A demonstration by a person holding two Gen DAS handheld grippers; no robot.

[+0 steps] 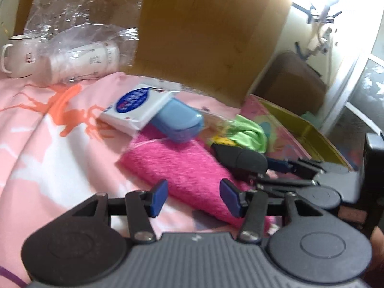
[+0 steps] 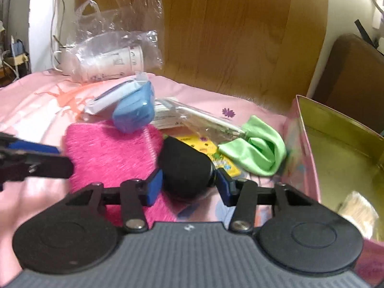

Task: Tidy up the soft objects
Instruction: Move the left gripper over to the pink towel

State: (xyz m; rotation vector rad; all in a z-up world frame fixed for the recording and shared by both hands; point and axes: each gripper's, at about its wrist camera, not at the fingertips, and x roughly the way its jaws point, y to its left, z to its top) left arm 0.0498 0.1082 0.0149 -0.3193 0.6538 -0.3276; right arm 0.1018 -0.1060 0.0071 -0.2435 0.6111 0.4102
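A fluffy magenta towel (image 1: pixel 177 165) (image 2: pixel 110 153) lies on the pink bedsheet. My left gripper (image 1: pixel 193 198) is open, its blue pads over the towel's near corner without gripping it. My right gripper (image 2: pixel 189 184) has its pads on both sides of a black foam cylinder (image 2: pixel 184 168) (image 1: pixel 242 159) and looks shut on it. A green cloth (image 2: pixel 259 153) (image 1: pixel 249 133) lies crumpled to the right of the cylinder, next to the tin. A light blue case (image 1: pixel 177 122) (image 2: pixel 134 110) rests on the towel's far edge.
An open pink tin box (image 2: pixel 302 153) (image 1: pixel 295 132) with a gold inside stands at right. A white packet (image 1: pixel 134 108), a clear plastic bag with paper cups (image 1: pixel 81 57) (image 2: pixel 112 64), a mug (image 1: pixel 16 57) and a wooden headboard (image 1: pixel 204 36) lie beyond.
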